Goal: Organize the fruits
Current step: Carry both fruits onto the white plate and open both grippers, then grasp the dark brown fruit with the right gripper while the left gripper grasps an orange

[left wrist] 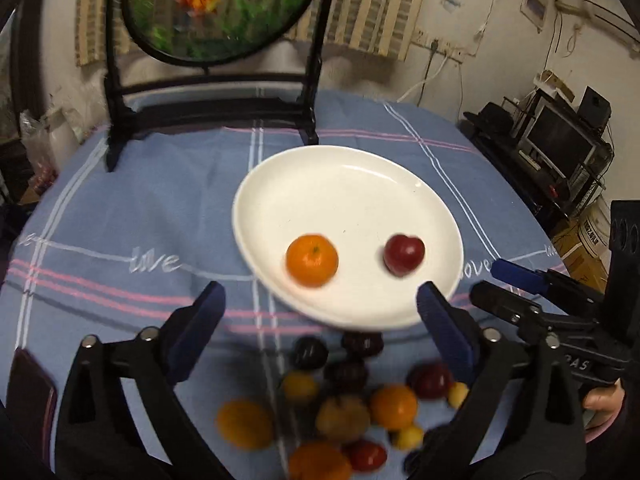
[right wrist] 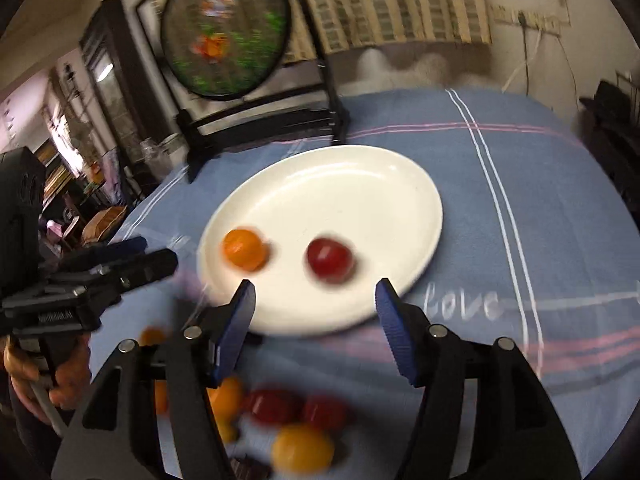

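As tablecloth (left wrist: 120,208) reads "love", plate (left wrist: 348,184) unmarked

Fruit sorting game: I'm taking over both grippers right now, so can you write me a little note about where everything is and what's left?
Left gripper: open, holding nothing.
Right gripper: open, holding nothing.
White plate: sits on the blue tablecloth, with one orange fruit and one red fruit on it, apart from each other.
Fruit pile: orange, yellow, red and dark fruits on the cloth, on the near side of the plate.
Done: two fruits plated.
Left: the pile is not yet sorted.
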